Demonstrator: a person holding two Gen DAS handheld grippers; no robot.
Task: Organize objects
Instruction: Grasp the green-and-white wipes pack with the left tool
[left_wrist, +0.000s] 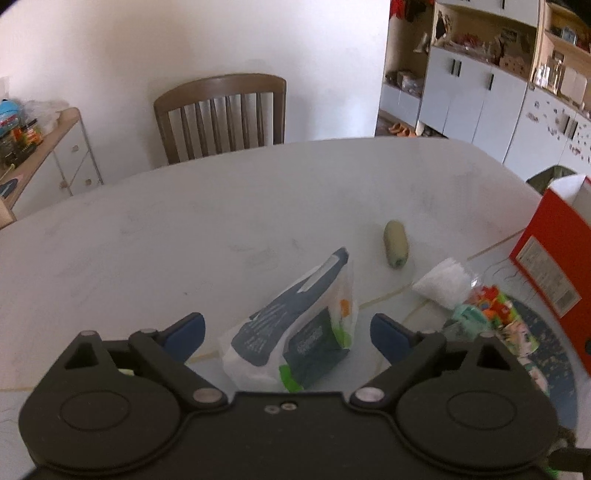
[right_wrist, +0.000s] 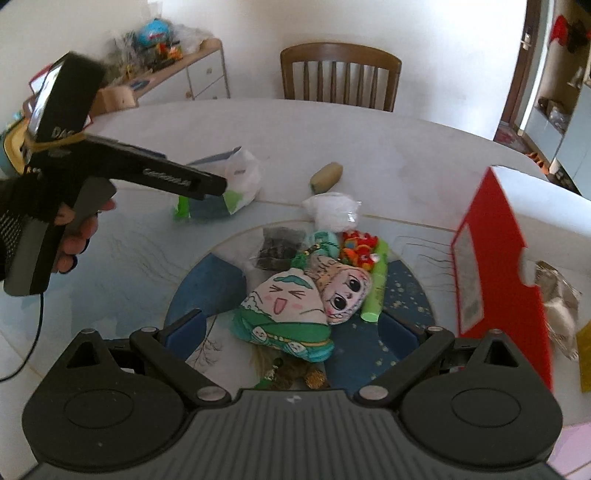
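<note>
— Blue-padded left gripper (left_wrist: 286, 332), jaws wide: where's the white-and-navy plastic pouch (left_wrist: 295, 328)?
— Lying between them on the worktop (left_wrist: 147, 240), mid-span, long axis pointing toward the far edge.
— Right gripper (right_wrist: 291, 334)?
— Wide too, farther off.

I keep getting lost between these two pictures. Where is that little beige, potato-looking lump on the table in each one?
Left wrist view: the beige lump lies right of centre, beyond the white and blue packet.
Right wrist view: it lies above centre, just behind the white plastic bag.
Shared landmark: the red box at the right.
</note>
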